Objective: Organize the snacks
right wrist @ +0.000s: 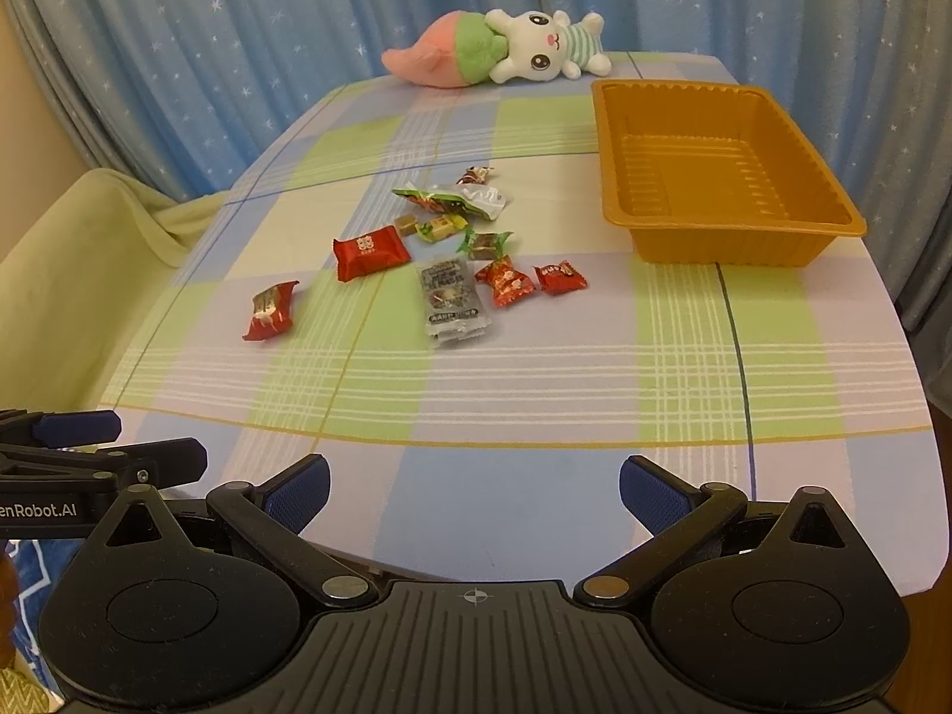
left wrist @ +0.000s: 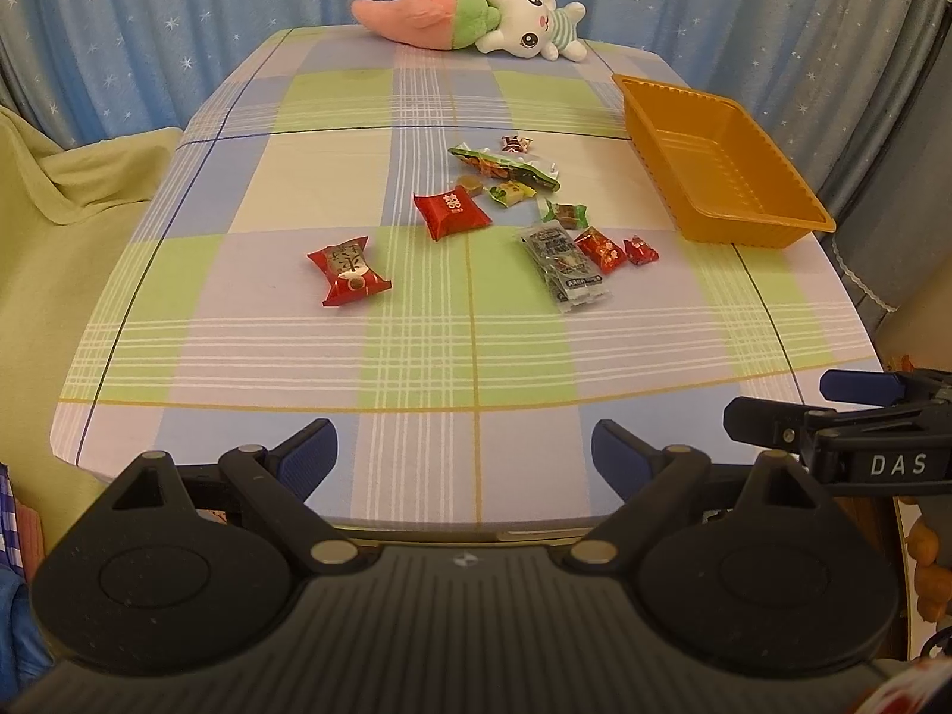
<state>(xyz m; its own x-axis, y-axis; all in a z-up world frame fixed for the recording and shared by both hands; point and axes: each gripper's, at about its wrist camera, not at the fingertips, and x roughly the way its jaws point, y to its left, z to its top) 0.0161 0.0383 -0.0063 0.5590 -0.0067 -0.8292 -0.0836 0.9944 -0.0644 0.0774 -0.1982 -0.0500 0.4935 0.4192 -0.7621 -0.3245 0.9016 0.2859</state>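
The orange tray (right wrist: 723, 235) sits empty at the right of the checked surface (right wrist: 535, 381), snacks (right wrist: 452, 250) scattered left of it. Left gripper (left wrist: 464, 455) and right gripper (right wrist: 473, 491) hover at the near edge, jaws apart, over bare cloth.

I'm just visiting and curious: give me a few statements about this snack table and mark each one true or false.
1. The orange tray has no snacks in it. True.
2. The left gripper is clamped on a red packet. False: it is open and holds nothing, back at the near table edge.
3. A plush rabbit lies at the far end of the table. True.
4. The grey sachet sits inside the tray. False: it lies on the checked tablecloth among the other snacks.
5. The right gripper is open. True.
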